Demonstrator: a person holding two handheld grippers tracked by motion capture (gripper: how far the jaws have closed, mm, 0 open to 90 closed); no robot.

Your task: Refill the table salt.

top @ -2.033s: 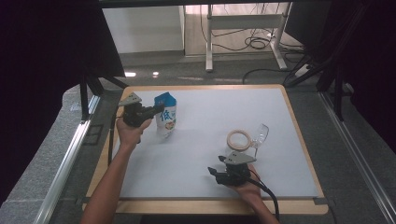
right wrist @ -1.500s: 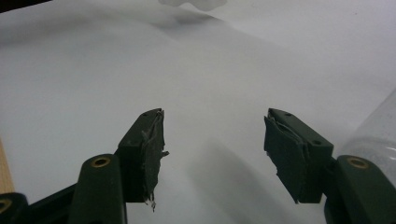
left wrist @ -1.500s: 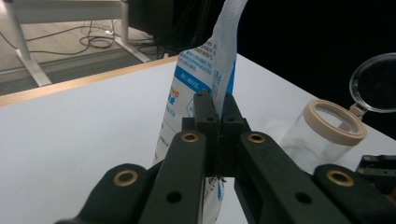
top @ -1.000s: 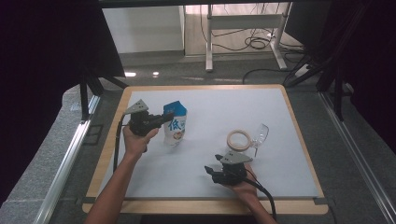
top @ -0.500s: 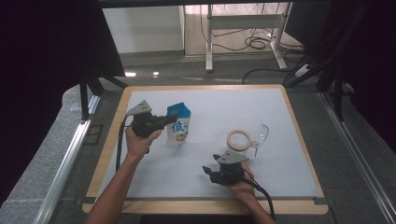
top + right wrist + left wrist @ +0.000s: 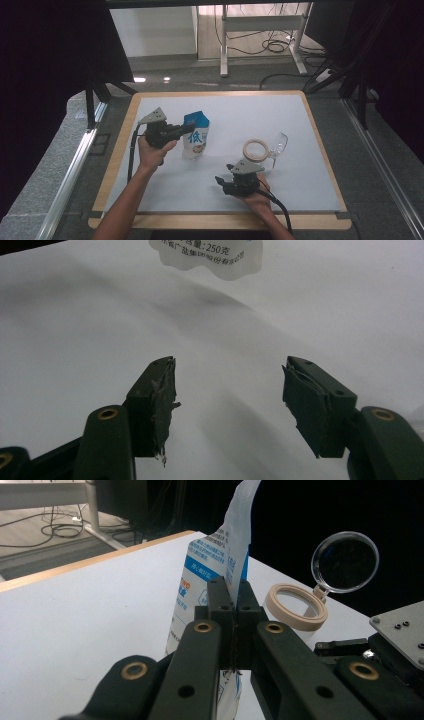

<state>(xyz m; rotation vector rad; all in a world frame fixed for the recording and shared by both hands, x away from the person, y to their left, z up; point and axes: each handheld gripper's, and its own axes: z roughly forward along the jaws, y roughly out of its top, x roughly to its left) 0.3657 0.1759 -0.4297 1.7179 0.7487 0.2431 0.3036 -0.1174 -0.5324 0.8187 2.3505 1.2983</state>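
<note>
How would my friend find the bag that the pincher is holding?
Look at the white table with the wooden edge. Left of the middle stands a blue and white bag, pinched at its edge by the left gripper. Its neighbour to the right is a round jar with a clear flip lid; the bag alone is tall, soft and printed.

Blue-and-white printed pouch [image 6: 195,137], beige ring [image 6: 257,149], white table [image 6: 310,165], seemingly clear lid [image 6: 280,143]

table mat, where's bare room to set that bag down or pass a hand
The white mat is bare along its far edge, down its right side past the open jar, and at the near left corner. It is crowded mid-mat, where the left gripper pinches the bag and the right gripper sits open by the jar.
</note>
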